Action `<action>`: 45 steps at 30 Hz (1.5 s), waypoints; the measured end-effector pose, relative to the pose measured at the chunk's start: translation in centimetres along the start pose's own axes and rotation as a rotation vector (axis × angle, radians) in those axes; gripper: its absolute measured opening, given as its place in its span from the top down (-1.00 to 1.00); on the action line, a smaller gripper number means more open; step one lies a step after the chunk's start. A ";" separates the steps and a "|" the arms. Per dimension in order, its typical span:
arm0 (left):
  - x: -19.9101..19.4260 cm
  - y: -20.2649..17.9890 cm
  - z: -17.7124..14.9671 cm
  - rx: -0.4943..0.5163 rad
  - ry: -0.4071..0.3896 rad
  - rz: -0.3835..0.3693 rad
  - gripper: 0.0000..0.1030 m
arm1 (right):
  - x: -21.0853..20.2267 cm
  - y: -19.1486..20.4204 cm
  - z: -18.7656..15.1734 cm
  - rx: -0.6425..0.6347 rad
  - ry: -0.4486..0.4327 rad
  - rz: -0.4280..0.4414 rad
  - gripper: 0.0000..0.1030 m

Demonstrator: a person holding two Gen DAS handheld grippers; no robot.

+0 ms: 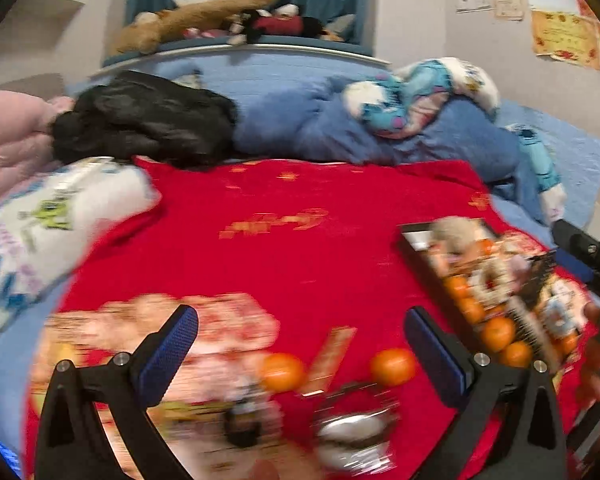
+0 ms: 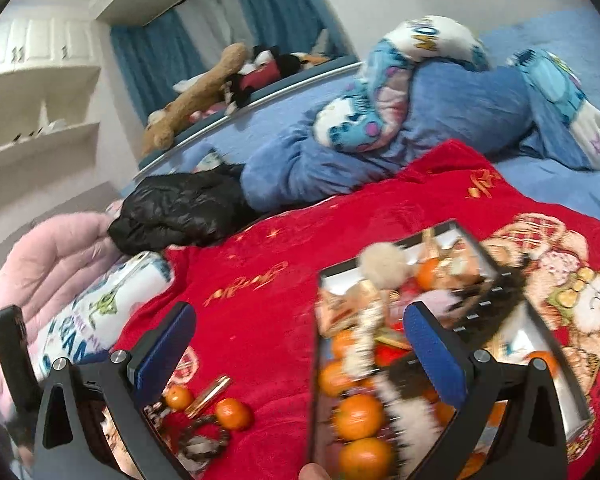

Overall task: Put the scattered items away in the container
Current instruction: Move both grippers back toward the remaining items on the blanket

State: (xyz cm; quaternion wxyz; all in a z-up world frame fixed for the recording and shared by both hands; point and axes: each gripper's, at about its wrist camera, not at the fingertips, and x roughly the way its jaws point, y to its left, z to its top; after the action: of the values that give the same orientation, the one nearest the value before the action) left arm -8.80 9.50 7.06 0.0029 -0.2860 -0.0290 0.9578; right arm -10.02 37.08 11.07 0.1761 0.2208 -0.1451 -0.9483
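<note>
Two oranges (image 1: pixel 282 372) (image 1: pixel 393 366) lie loose on the red blanket (image 1: pixel 300 240), to the left of the black box (image 1: pixel 416 256) in your left-wrist view. One sits just inside your left gripper's (image 1: pixel 298 340) right finger, the other nearer the middle of its gap. A slim gold stick (image 1: pixel 328 360) lies between the oranges, tilted. Something shiny and blurred (image 1: pixel 352 432) sits nearer the camera than the oranges; cannot tell what it is.

Your left fingers are spread as wide as they go, nothing between the pads. Your right gripper (image 2: pixel 298 340) is also spread wide and empty, with its right finger (image 2: pixel 432 348) in front of the box.

The box (image 2: pixel 496 264) sits on the blanket, open and crowded: several oranges (image 2: pixel 358 416), a pale fluffy ball (image 2: pixel 384 266) toward its far end, dark and white fuzzy stuff, all smeared. In the right-wrist view the two loose oranges (image 2: pixel 179 397) (image 2: pixel 233 413) lie left of the box with the gold stick (image 2: pixel 209 394) between them and a bead ring (image 2: pixel 204 438) just nearer the camera.

Beyond the box: a black jacket (image 1: pixel 144 120) and blue bedding (image 1: pixel 340 128).
</note>
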 end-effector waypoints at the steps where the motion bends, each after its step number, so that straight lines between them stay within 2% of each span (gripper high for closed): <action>1: -0.6 1.4 -0.2 -0.003 -0.005 0.029 -1.00 | 0.2 0.9 -0.4 -0.013 0.005 0.003 -1.00; 5: -1.8 5.3 -1.2 -0.047 -0.013 0.047 -1.00 | 0.8 4.7 -2.3 -0.071 0.029 -0.001 -1.00; 9: -2.3 7.5 -2.2 -0.051 -0.002 0.052 -1.00 | 1.0 7.8 -4.0 -0.103 0.030 -0.013 -1.00; 12: -2.7 8.2 -3.2 -0.068 0.004 0.076 -1.00 | 1.2 9.0 -5.2 -0.058 0.035 -0.019 -1.00; 14: -2.7 9.0 -3.8 -0.082 0.015 0.083 -1.00 | 1.9 9.8 -6.0 -0.039 0.061 0.008 -1.00; 18: -2.0 9.8 -4.8 -0.083 0.044 0.085 -1.00 | 2.8 11.4 -7.0 -0.098 0.091 0.005 -1.00; 22: -0.4 9.4 -5.3 -0.061 0.086 0.094 -1.00 | 3.1 10.4 -7.1 -0.046 0.108 0.010 -1.00; 25: 1.2 9.0 -5.5 -0.066 0.133 0.060 -1.00 | 3.4 9.0 -7.2 0.017 0.137 0.010 -1.00; 30: 3.0 8.0 -6.1 -0.041 0.176 0.061 -1.00 | 3.7 7.6 -7.2 0.047 0.164 -0.027 -1.00; 35: 4.3 6.6 -6.6 -0.062 0.192 0.022 -1.00 | 3.5 7.3 -7.2 0.063 0.169 -0.014 -1.00; 38: 4.5 4.9 -6.8 -0.028 0.191 -0.022 -1.00 | 3.6 7.0 -7.4 0.084 0.179 -0.004 -1.00; 45: 5.0 3.0 -7.0 0.035 0.171 -0.022 -0.98 | 3.7 6.4 -7.5 0.117 0.195 0.017 -1.00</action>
State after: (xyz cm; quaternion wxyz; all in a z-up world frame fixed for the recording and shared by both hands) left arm -9.15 7.05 -1.67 0.0211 -0.3663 -0.0149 0.9301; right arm -7.90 28.39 5.51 0.1844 0.3204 -0.1843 -0.9107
